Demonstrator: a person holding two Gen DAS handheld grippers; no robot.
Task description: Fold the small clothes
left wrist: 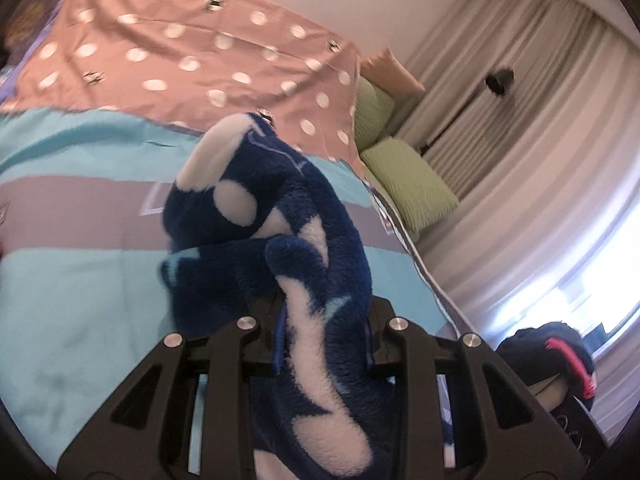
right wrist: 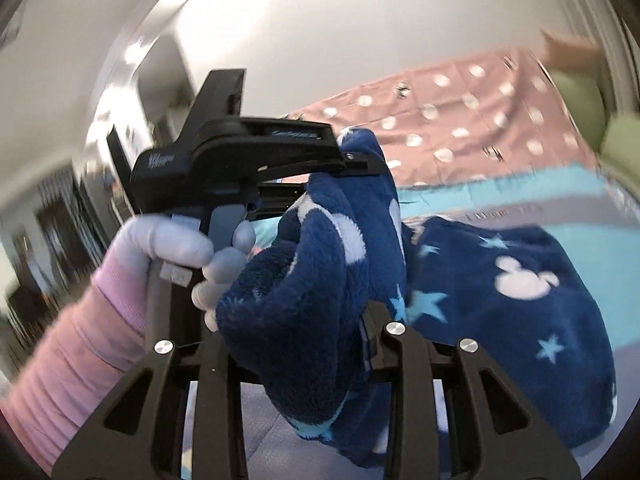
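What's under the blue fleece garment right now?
The lifted end of the fleece garment is bunched in both grippers: left gripper, right gripper. Its far part lies on the turquoise and grey bedspread. Whatever is beneath that part is covered.

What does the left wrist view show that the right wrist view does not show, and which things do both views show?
Only the left wrist view shows the beige curtains, the bright window and a dark bag with red trim. Only the right wrist view shows the left gripper from outside, the gloved hand with pink sleeve holding it, and the garment's spread part with stars. Both show the blue fleece garment clamped in a gripper, the dotted pink cover and green pillows.
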